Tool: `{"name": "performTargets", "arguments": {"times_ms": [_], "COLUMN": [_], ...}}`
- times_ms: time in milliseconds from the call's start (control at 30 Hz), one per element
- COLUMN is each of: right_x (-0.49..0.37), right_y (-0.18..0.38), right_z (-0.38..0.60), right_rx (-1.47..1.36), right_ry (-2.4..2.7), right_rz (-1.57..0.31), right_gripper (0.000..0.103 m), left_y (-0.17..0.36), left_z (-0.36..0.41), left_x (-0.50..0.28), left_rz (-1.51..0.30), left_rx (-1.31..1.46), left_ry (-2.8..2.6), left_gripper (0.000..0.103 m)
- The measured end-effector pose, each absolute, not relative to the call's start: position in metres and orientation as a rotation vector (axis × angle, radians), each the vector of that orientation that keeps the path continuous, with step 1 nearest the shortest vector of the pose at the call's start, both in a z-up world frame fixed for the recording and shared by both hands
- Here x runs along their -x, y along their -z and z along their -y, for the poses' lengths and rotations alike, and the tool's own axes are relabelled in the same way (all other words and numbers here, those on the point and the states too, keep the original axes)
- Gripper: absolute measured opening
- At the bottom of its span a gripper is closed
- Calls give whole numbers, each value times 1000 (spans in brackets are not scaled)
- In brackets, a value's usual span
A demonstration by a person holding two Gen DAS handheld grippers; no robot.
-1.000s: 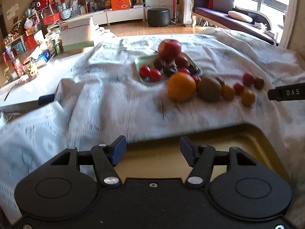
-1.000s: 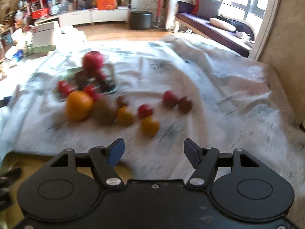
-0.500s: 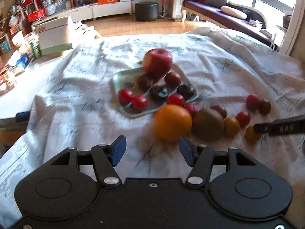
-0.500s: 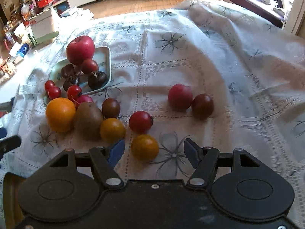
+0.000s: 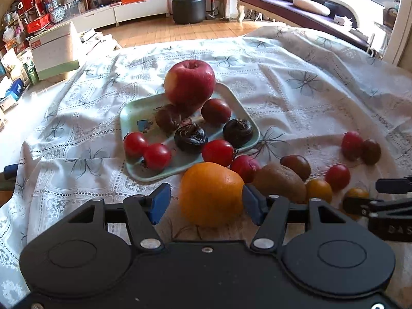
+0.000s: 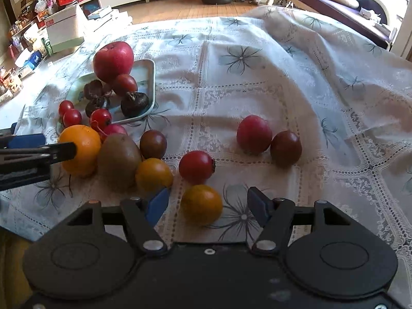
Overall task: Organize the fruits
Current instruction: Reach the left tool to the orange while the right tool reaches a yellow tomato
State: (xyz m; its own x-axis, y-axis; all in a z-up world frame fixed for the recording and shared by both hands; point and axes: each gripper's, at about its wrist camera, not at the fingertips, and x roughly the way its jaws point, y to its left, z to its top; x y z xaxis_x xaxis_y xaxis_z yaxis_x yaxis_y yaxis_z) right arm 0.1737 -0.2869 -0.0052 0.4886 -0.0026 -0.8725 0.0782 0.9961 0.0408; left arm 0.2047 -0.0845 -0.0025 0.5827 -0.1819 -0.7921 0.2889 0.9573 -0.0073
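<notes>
A pale green tray (image 5: 134, 113) (image 6: 150, 77) holds a red apple (image 5: 190, 82) (image 6: 113, 60), dark water chestnuts and red tomatoes. Loose on the cloth lie an orange (image 5: 211, 193) (image 6: 79, 149), a kiwi (image 5: 279, 184) (image 6: 119, 163), and several red, dark and yellow tomatoes. My left gripper (image 5: 207, 203) is open with the orange between its fingertips, the right pad close against it. My right gripper (image 6: 207, 204) is open around a yellow tomato (image 6: 201, 204) without touching it.
A white lace tablecloth (image 6: 257, 77) covers the table. A white box (image 5: 54, 49) stands at the far left. A black stool (image 5: 189, 9), a sofa (image 5: 296, 7) and cluttered shelves lie beyond. Each gripper shows at the edge of the other's view.
Both grippers have moved forward over the table. The left now straddles the orange and the right straddles the yellow tomato. Both stay open.
</notes>
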Motion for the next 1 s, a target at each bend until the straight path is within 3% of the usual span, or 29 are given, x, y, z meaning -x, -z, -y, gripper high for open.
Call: {"name": "performTargets", "arguments": {"times_ms": [167,300,467,700,1000], "right_x": [-175,-178,-178,-175,-163], "right_y": [9,14,14,12,-3], "right_z": [285,284,283,282,287], "right_rx": [-76,-73,-76,-61,-76], "right_ry": [35,31,35,51,79], "right_rz": [-1079,-1113,-1111,-1097,-1030], "right_gripper": [58,39,39,39,39], "left_y": [10,16,23,20,-13], "left_z": [89,93,99,92,64], "left_x": [-210,-215,-221,-223,-194], "left_rz": [-905,-914,-911,-909,-929], "left_rx": [-134,-137,-154,-115,-48], "left_ry": [274,274,257,278,284], "left_gripper": [69,70,72,65,63]}}
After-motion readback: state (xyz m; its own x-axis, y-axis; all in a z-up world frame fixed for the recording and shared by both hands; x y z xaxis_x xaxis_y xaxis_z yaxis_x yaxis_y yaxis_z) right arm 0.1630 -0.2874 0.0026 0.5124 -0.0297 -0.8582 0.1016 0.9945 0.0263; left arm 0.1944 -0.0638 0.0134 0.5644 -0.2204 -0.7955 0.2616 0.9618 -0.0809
